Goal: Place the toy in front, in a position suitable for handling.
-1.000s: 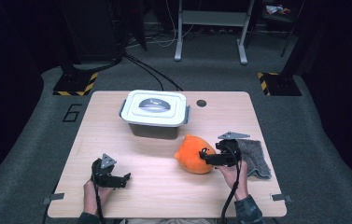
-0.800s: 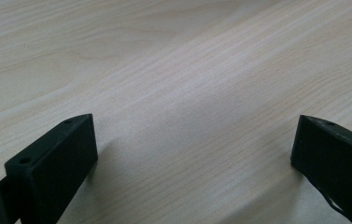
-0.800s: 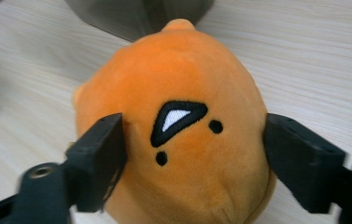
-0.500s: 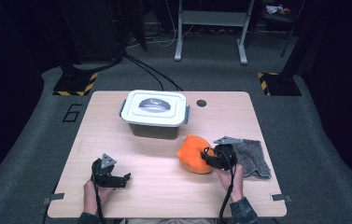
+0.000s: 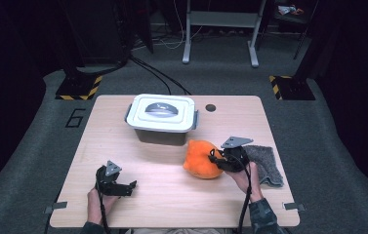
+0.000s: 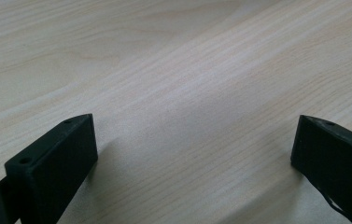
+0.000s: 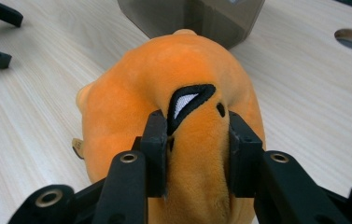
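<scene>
An orange plush toy (image 5: 201, 159) lies on the wooden table (image 5: 172, 195), right of centre. My right gripper (image 5: 215, 159) has just been closing and now pinches a fold of the orange plush toy (image 7: 164, 93) between its pads; its fingers (image 7: 157, 140) press into the fabric beside a black-rimmed stitched patch. My left gripper (image 5: 129, 186) rests low at the front left of the table, its jaws wide apart over bare wood in the left gripper view, nothing between them (image 6: 194, 154).
A grey bin with a white lid (image 5: 161, 117) stands behind the plush toy. A grey cloth (image 5: 265, 163) lies at the right, beside my right hand. A round cable hole (image 5: 211, 107) sits near the table's far edge.
The right gripper's jaws have closed from wide apart onto the plush toy, and the hand has edged slightly left toward it. The left gripper has stayed where it was.
</scene>
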`<control>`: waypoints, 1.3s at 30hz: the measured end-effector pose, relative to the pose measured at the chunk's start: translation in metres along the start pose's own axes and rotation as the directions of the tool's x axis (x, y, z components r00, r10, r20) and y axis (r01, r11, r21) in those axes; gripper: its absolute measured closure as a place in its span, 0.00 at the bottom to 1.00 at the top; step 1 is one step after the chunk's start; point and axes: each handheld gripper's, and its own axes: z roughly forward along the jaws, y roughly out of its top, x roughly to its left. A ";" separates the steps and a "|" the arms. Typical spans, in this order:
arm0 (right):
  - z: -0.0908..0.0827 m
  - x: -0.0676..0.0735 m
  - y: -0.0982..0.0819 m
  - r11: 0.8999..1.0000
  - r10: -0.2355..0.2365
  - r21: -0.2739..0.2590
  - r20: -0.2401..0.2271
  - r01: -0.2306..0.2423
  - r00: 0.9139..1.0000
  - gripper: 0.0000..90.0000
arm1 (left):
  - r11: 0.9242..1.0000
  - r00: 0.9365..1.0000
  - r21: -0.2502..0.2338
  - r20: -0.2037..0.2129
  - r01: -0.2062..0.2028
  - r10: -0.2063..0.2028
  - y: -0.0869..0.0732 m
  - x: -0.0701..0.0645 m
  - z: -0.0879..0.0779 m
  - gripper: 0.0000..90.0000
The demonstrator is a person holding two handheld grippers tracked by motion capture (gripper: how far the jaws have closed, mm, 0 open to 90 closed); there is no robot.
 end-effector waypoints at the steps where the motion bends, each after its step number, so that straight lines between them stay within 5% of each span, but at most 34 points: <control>1: 0.001 -0.003 0.000 1.000 -0.001 0.007 -0.006 0.001 1.000 0.72 | 1.000 1.000 0.000 0.000 0.000 0.000 0.000 0.000 0.000 0.00; 6: 0.011 -0.017 -0.008 0.999 0.034 0.016 -0.022 -0.034 0.999 0.63 | 1.000 1.000 0.000 -0.004 0.001 -0.001 0.000 0.000 0.000 0.00; 11: 0.007 -0.021 -0.008 0.999 0.051 0.014 -0.016 -0.050 0.999 0.41 | 0.999 0.999 -0.029 0.019 -0.030 0.031 0.008 -0.010 -0.002 0.00; 15: -0.002 -0.019 -0.008 0.997 0.076 -0.011 0.022 -0.076 0.997 0.26 | 0.994 0.993 -0.104 0.101 -0.047 0.057 0.028 -0.027 -0.007 0.04; 19: -0.017 -0.019 -0.010 0.994 0.102 -0.053 0.074 -0.098 0.992 0.17 | 0.986 0.980 -0.140 0.165 -0.089 0.112 0.045 -0.049 -0.002 0.08; 22: -0.027 -0.020 -0.014 0.991 0.130 -0.051 0.101 -0.125 0.986 0.16 | 0.981 0.960 -0.156 0.237 -0.116 0.151 0.059 -0.067 0.006 0.10; 23: -0.027 -0.020 -0.014 0.991 0.130 -0.051 0.101 -0.125 0.986 0.16 | 0.981 0.960 -0.156 0.237 -0.116 0.151 0.059 -0.067 0.006 0.14; 28: -0.038 -0.024 -0.030 0.986 0.169 -0.024 0.152 -0.168 0.974 0.15 | 0.976 0.938 -0.175 0.297 -0.128 0.177 0.073 -0.084 0.020 0.17; 39: -0.052 -0.031 -0.054 0.974 0.219 0.000 0.226 -0.225 0.949 0.16 | 0.971 0.909 -0.188 0.362 -0.146 0.206 0.098 -0.106 0.042 0.32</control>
